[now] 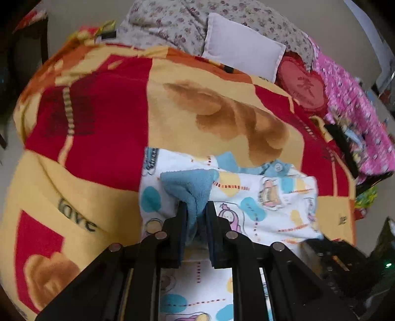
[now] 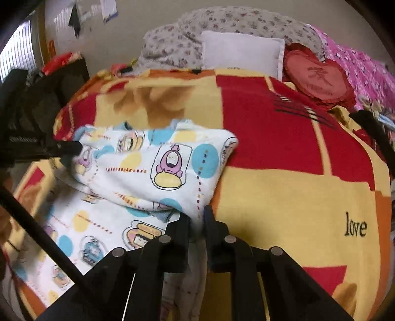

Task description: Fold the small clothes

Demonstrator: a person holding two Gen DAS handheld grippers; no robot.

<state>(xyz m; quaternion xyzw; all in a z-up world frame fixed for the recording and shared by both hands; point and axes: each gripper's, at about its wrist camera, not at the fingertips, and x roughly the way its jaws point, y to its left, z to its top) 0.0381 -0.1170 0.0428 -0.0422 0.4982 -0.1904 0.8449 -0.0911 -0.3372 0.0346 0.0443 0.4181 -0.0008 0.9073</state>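
Left wrist view, lower centre: left gripper (image 1: 196, 210) pinching the blue cuff (image 1: 190, 184) of the cartoon-print baby garment (image 1: 259, 197), which lies mid-frame on the blanket (image 1: 103, 118). Blanket is red and yellow fleece with a brown bear print and "love" text at lower left. Upper centre: floral grey bedding (image 1: 172, 22), white pillow (image 1: 244, 53). Upper right: red heart cushion (image 1: 305, 87), then pink quilt (image 1: 350, 98). Beige wall behind.

Right wrist view: left gripper (image 2: 74, 148) enters at left edge, at the garment (image 2: 160, 160); right gripper (image 2: 197, 217) at bottom centre, jaws pressed on a white fold of it. Window (image 2: 14, 49) at upper left. Motion blur throughout.
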